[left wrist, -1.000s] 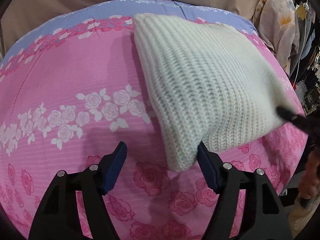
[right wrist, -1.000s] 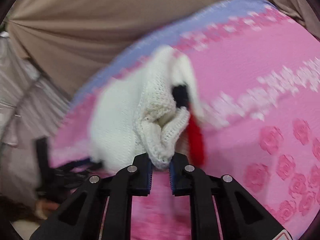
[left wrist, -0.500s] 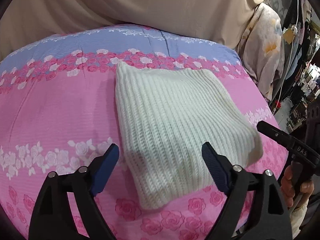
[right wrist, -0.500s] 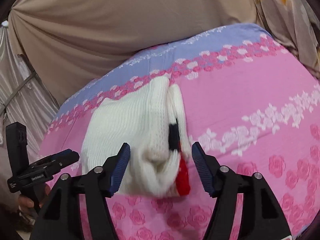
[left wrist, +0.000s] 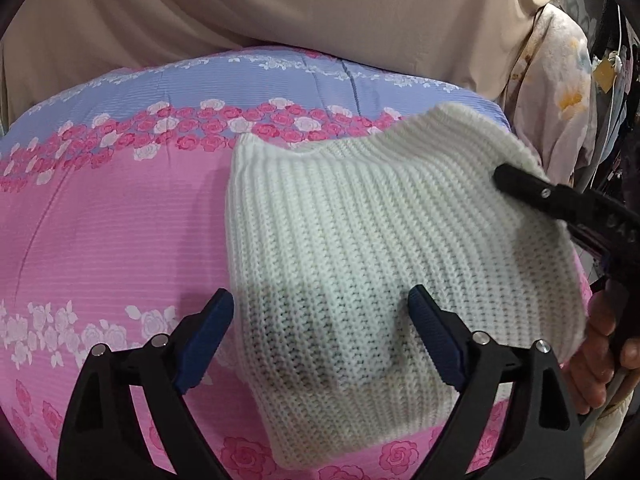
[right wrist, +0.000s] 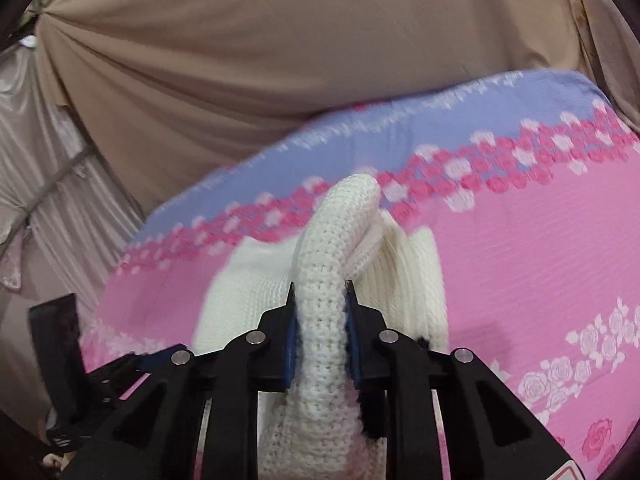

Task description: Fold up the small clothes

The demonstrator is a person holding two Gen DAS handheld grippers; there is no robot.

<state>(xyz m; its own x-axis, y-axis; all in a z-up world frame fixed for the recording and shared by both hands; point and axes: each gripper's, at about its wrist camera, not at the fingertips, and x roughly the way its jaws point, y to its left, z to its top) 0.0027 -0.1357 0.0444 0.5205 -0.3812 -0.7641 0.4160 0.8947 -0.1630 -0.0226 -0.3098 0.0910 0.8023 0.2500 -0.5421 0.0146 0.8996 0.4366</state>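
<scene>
A cream knitted garment (left wrist: 360, 264) lies folded on a pink rose-printed bedspread (left wrist: 100, 220) with a lilac band along its far side. The surface under the bedspread is hidden, so whether it is a bed or a table cannot be told. Behind it hangs a beige draped cloth (left wrist: 280, 4); to the right in the left wrist view hangs a pale flowered fabric (left wrist: 560, 92), with dim, cluttered things past it that are too small to make out. In the right wrist view, grey pleated curtains (right wrist: 44, 184) hang at the left.

The left gripper (left wrist: 320, 328) hovers over the near part of the garment with its jaws spread wide, holding nothing; one blue pad sits above the bedspread, the other above the knit. The right gripper (right wrist: 320, 344) has its jaws clamped on a thick rolled edge of the garment, which arches up from the rest of the fabric. In the left wrist view that gripper reaches in from the right, covering the garment's right edge, with the person's right hand (left wrist: 596, 356) below it. White lettering on its black arm is only partly readable, something like "DAS".
</scene>
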